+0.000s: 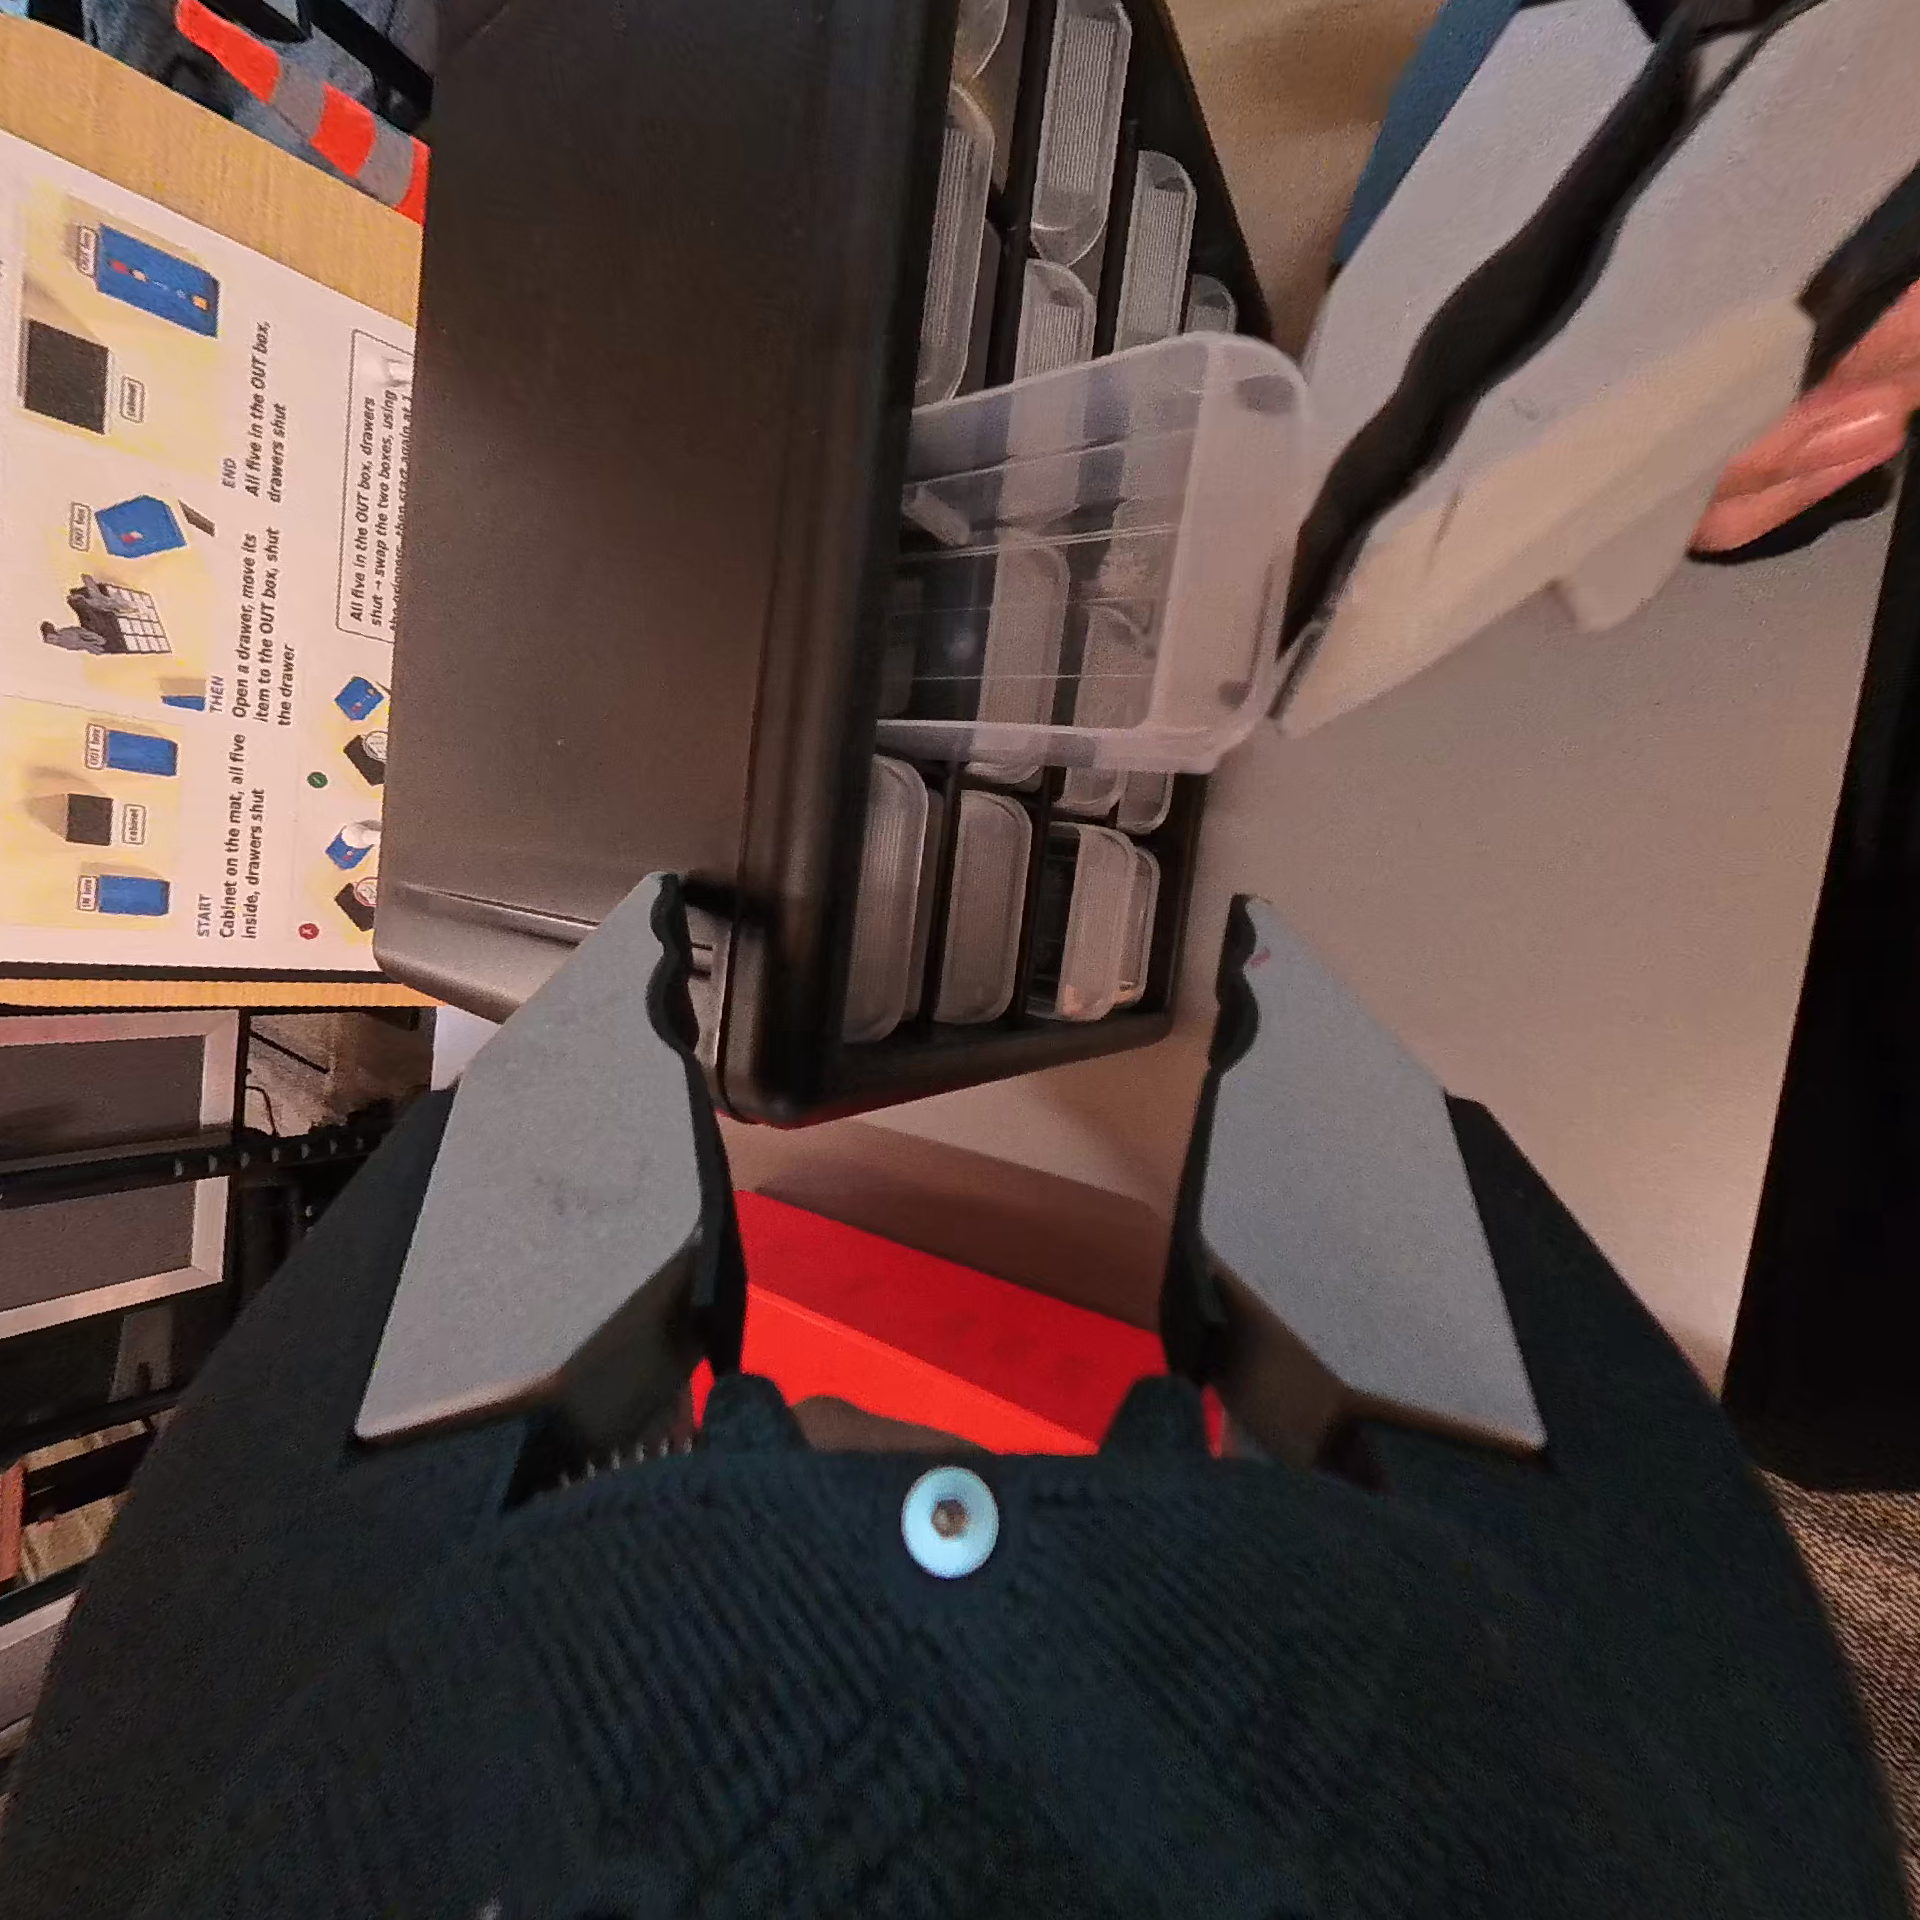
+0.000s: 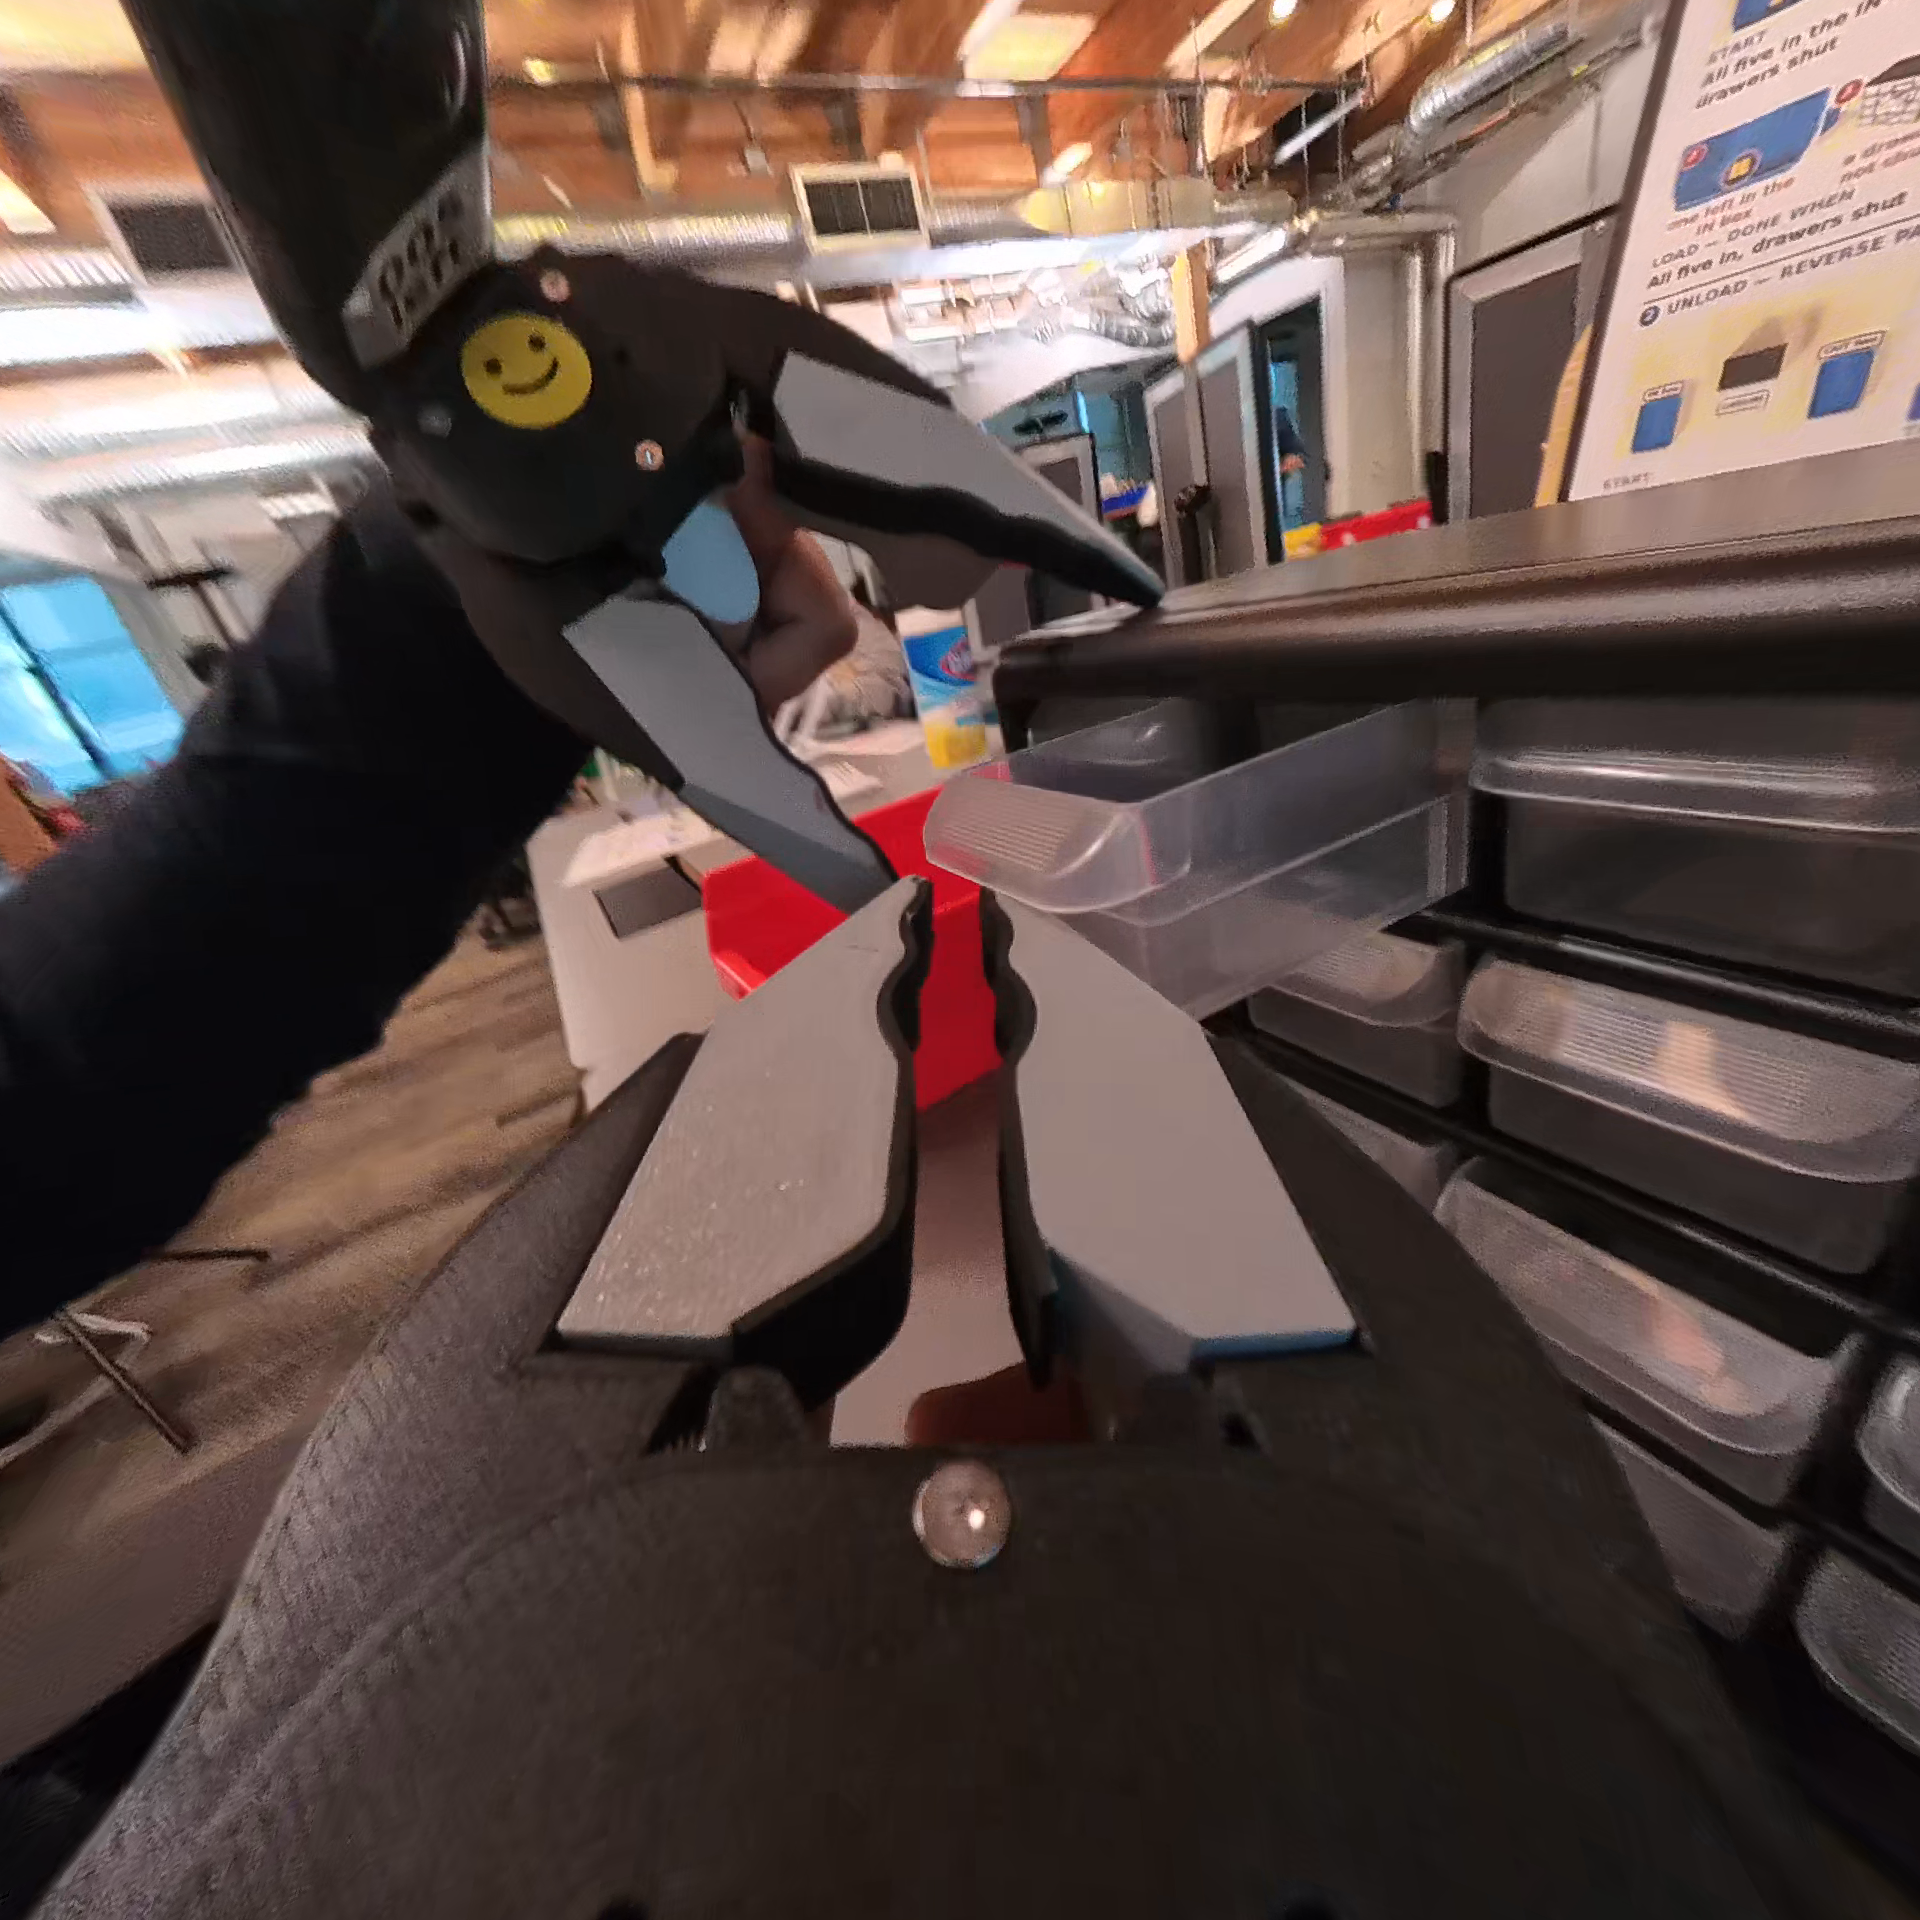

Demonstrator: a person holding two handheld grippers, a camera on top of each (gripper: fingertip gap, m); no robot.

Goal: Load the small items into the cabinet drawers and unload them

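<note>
From above, the left wrist view has the left gripper [image 1: 956, 935] spread wide across the black cabinet [image 1: 623, 520] corner, one clear drawer [image 1: 1091, 561] pulled out. Beside it, the right wrist view alone reveals the right gripper [image 2: 951, 920] nearly together, gripping nothing, near that drawer's lip, before a red bin [image 2: 790, 925].

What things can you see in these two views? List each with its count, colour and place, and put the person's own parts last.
Black plastic drawer cabinet: one, on the pale table.
Clear plastic drawer: one pulled out of the top row, looks empty; the rest are shut.
Red plastic bin: one, beside the cabinet.
Printed instruction sheet: one, white, behind the cabinet.
Left hand-held gripper: grey fingers wide open, one fingertip on the cabinet top.
Right hand-held gripper: fingers nearly closed, nothing between them, just below the open drawer's front.
</note>
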